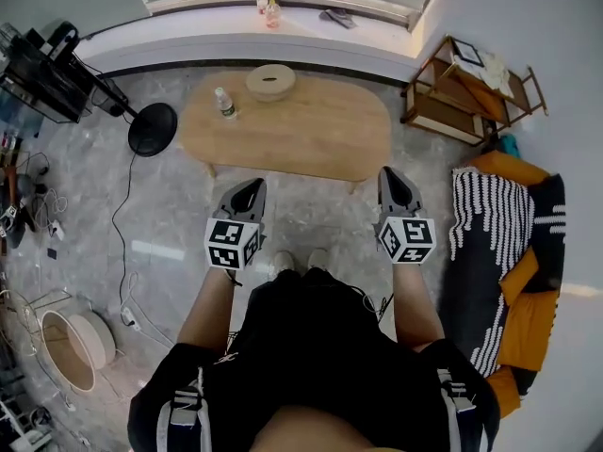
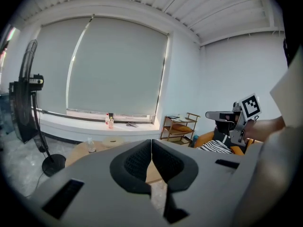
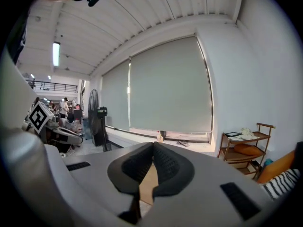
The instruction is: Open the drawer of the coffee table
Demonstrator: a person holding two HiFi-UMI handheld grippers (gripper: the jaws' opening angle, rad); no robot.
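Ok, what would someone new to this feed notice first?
The oval wooden coffee table sits straight ahead, with a small bottle and a round wooden object on its far left part. The left tongs and right tongs, each with a marker cube, point toward its near edge, shut and empty. At the right, an orange sofa with a black-and-white striped throw stands out.

A bottle [image 1: 224,103] stands near the desk's [image 1: 311,139] far left corner, with a round wooden dish [image 1: 270,82] beside it at the far edge. On the floor, a fan [image 1: 152,128] stands off the left end and a wooden shelf [image 1: 468,90] off the right. A striped throw [image 1: 482,222] lies on an orange sofa [image 1: 529,328].
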